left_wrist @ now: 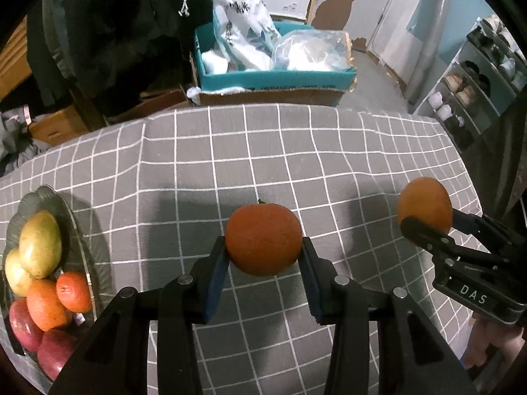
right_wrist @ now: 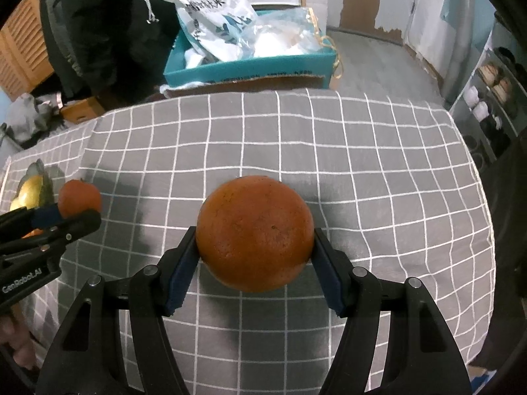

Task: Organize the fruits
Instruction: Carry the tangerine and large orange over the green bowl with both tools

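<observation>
My left gripper (left_wrist: 263, 256) is shut on a small tangerine (left_wrist: 263, 238), held a little above the grey checked tablecloth (left_wrist: 296, 151). That tangerine (right_wrist: 80, 197) also shows at the left of the right wrist view, in the left gripper (right_wrist: 75, 212). My right gripper (right_wrist: 255, 256) is shut on a large orange (right_wrist: 254, 232), lifted off the cloth. The same orange (left_wrist: 425, 205) appears at the right of the left wrist view, in the right gripper (left_wrist: 428, 220). A grey plate (left_wrist: 49, 197) at the left holds a mango, tangerines and red apples.
Behind the table stands a teal box (left_wrist: 276, 80) stuffed with plastic bags. A shoe rack (left_wrist: 477, 82) is at the far right, dark clothing (left_wrist: 108, 33) hangs at the back left. The table's far edge runs just before the box.
</observation>
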A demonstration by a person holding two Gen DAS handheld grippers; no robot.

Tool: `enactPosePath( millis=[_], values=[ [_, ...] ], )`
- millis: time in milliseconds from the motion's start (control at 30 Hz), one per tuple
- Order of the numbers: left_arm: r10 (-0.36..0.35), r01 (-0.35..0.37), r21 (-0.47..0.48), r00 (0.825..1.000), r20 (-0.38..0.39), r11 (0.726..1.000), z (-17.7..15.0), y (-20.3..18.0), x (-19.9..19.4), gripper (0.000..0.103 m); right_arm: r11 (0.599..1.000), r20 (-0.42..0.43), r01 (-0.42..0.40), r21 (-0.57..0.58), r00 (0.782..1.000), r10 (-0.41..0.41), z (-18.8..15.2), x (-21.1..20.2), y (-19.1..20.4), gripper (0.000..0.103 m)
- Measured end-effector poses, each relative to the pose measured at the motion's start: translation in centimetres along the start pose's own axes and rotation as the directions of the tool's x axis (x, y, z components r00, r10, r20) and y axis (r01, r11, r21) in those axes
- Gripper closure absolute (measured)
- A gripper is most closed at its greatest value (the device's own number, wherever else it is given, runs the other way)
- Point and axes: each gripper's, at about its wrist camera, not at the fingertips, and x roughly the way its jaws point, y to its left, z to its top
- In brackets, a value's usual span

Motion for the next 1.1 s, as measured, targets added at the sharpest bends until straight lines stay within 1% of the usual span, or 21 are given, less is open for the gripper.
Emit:
enactPosePath(
  millis=[533,933,1100],
  values=[
    [-0.012,0.013,-0.005,0.994,0.109,1.000,-0.3,1.1,-6.4,0.060,0.999,0.121,-0.005,-0.041,0.993,0.010,1.3,-5.7,2.3,0.037],
    [-0.013,0.019,-0.031,0.982,0.189,0.999,-0.9,3.3,-11.2,0.060,0.996,0.209,-0.029,-0.087,0.977,0.047,2.4,-9.8,5.0,0.037],
    [-0.004,0.014,-0.043,0.974,0.227,0.999,-1.4,4.4,-13.2,0.060,0.993,0.239,-0.038,-0.115,0.969,0.064,2.7,-11.2,6.6,0.037]
  ],
)
